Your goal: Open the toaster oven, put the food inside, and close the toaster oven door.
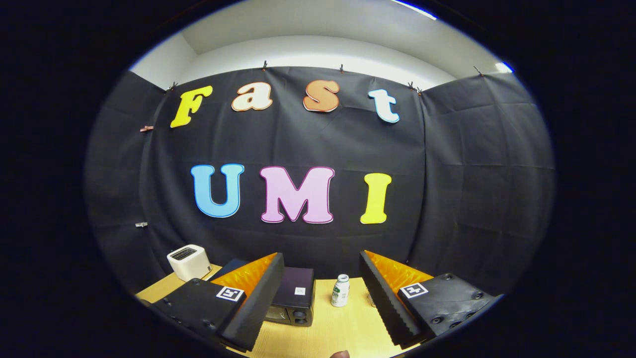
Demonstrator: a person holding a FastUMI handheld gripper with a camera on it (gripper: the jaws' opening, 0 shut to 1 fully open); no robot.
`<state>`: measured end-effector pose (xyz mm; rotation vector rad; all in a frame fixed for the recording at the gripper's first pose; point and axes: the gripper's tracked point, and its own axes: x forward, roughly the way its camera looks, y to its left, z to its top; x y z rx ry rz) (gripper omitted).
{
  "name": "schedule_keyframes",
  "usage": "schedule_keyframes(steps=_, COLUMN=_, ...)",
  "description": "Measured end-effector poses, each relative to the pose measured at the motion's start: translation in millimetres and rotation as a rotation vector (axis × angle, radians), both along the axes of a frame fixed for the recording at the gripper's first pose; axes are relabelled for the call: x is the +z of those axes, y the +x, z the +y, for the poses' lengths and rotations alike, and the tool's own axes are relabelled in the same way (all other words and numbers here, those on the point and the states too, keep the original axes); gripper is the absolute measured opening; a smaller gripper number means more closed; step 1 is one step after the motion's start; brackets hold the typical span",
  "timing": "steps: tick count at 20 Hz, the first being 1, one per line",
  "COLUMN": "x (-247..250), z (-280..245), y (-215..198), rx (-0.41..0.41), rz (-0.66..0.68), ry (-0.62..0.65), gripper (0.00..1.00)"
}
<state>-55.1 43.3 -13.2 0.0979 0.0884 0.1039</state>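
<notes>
We are holding the tongs [322, 303] spread wide apart, gripping nothing, above the counter [343, 328]. Just beyond the left finger, the black toaster oven [294, 301] is sitting; right of it a small white bottle [340, 290]; far left, a white box [189, 262].

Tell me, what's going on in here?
A person is holding a hand-held gripper above a wooden table. Its jaws are wide open and hold nothing. Beyond them sit a dark toaster oven, partly behind the left finger, a small white bottle and a white toaster. Nothing has been touched yet.
</notes>
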Motion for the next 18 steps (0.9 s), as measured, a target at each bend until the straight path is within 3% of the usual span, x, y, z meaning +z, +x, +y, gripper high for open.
schedule_keyframes(steps=6, x=-5, z=-27, y=4, rx=-0.022, rz=0.002, ry=0.035, gripper=0.98)
schedule_keyframes(steps=10, x=-14, z=-39, y=6, rx=-0.044, rz=0.001, ry=-0.005, gripper=0.98)
schedule_keyframes(steps=18, x=-14, z=-42, y=-2, rx=-0.017, rz=-0.022, ry=0.032, gripper=0.98)
